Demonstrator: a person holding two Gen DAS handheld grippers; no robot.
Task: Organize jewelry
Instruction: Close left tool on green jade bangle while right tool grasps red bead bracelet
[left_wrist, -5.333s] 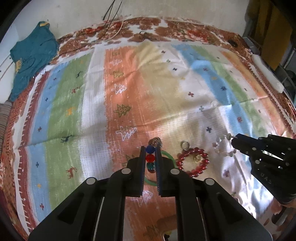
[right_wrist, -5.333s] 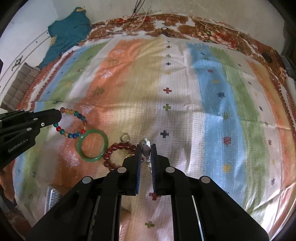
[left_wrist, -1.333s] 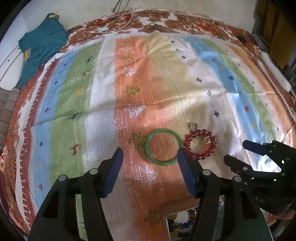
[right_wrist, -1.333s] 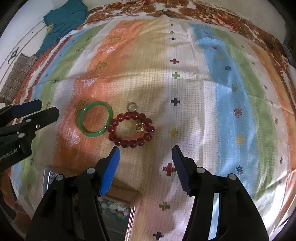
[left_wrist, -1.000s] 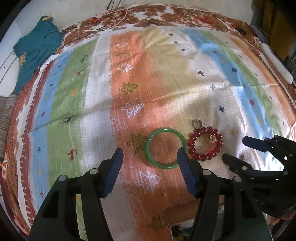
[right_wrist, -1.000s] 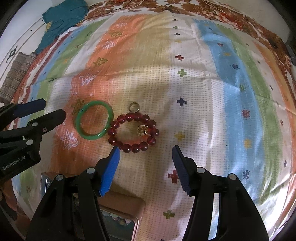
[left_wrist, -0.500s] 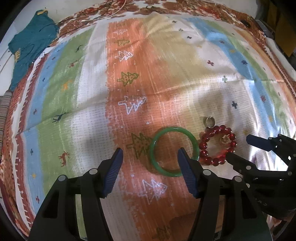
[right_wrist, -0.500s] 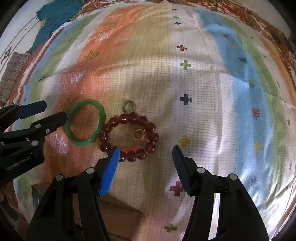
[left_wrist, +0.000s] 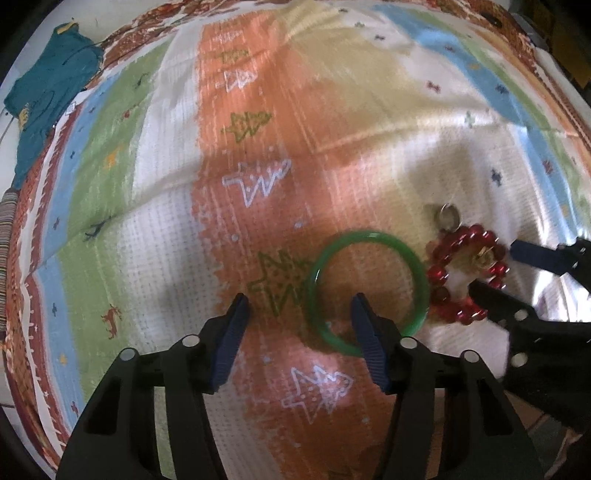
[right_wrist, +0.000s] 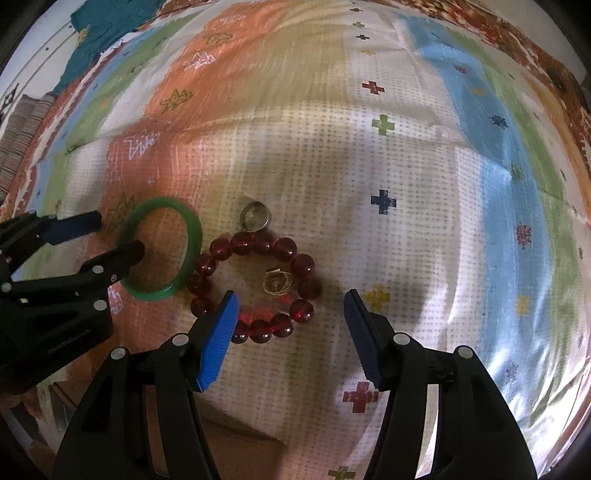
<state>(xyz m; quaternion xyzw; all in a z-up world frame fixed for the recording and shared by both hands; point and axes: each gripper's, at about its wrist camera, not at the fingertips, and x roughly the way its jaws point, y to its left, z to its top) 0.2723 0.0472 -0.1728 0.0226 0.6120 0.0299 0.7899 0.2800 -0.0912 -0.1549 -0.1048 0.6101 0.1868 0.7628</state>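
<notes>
A green bangle (left_wrist: 369, 236) (right_wrist: 192, 236) lies flat on the striped blanket (left_wrist: 258, 92), touching a red bead bracelet (left_wrist: 436, 273) (right_wrist: 242, 243) on its right. A gold ring (right_wrist: 276, 283) (left_wrist: 482, 258) rests inside the bracelet, and a silver ring (right_wrist: 254, 218) (left_wrist: 448, 216) sits just beyond it. My left gripper (left_wrist: 300, 302) (right_wrist: 110, 236) points down with its jaws closing; the bangle's left rim is between them, untouched. My right gripper (right_wrist: 291, 297) (left_wrist: 496, 266) stands open over the bracelet's near right part.
A teal garment (left_wrist: 48, 92) (right_wrist: 107, 29) lies at the blanket's far left corner, with a striped cushion (right_wrist: 22, 129) beside it. A brown box (right_wrist: 236, 439) shows at the near edge, under the right gripper. The blanket's right side holds no objects.
Both grippers have sunk toward the jewelry. The left one has shifted so that its jaws straddle the bangle's rim and has narrowed a little. Earlier, each was shut on a beaded bracelet.
</notes>
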